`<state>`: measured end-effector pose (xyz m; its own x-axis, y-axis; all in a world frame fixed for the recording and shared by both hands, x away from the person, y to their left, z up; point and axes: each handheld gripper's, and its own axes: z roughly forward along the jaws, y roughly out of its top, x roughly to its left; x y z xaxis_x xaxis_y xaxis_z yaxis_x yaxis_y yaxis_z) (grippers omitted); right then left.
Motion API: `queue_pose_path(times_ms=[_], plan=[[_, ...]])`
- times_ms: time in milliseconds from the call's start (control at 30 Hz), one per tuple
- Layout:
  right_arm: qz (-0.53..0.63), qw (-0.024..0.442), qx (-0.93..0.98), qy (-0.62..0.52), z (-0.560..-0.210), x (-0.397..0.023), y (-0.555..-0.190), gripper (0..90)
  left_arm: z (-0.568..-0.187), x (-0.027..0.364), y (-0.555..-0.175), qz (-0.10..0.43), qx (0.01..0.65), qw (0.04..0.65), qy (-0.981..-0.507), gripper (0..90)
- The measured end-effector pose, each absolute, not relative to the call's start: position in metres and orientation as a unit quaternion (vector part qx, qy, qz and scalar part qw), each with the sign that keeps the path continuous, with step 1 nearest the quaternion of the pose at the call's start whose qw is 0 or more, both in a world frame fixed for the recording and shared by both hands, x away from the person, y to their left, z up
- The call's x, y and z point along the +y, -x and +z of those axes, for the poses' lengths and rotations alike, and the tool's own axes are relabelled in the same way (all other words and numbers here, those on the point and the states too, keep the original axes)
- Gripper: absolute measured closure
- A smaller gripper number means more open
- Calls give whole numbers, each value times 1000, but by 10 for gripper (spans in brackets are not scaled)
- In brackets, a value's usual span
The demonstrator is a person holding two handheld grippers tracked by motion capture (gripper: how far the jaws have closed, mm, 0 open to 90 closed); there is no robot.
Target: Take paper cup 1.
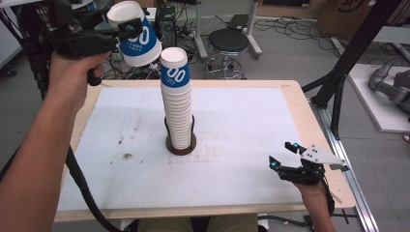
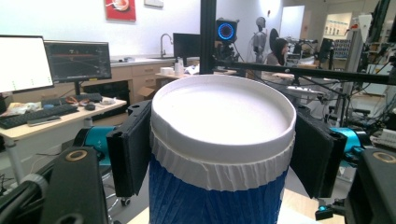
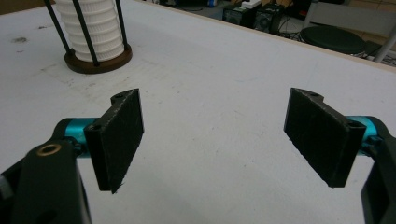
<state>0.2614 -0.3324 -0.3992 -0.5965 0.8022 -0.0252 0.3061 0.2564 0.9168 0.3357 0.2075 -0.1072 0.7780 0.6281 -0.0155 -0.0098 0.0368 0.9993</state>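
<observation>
One blue-and-white cup (image 1: 138,38) clamped between left gripper (image 1: 126,30) fingers (image 2: 128,149), raised beside the cup stack (image 1: 177,96) on the table (image 1: 251,145). Right gripper (image 1: 281,155) fingers wide apart, holding nothing.

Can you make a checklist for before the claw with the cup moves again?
1. Left claw gripping the paper cup: ok, both pads press on its sides.
2. Cup lifted free of the cup stack: ok, it hangs above and to the left of it.
3. Stack standing straight in its holder: ok, it looks upright.
4. Right claw out of the way: ok, open with nothing between its pads, over the white mat near the table's right edge.
5. Cup not squashed: ok, its rim looks round.
6. Where the cup should go: cannot tell.
</observation>
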Motion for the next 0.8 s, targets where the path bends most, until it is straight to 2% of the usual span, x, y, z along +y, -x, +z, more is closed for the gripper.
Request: queue_pose_path(times_ms=[200,800], plan=[[485,255,752,-368,-399,-331,-261,202,-123,225,-328,238,243,677,-653,297],[478,251,760,-362,-403,-323,-263,202,-217,246,-312,227,249,658,-673,297]])
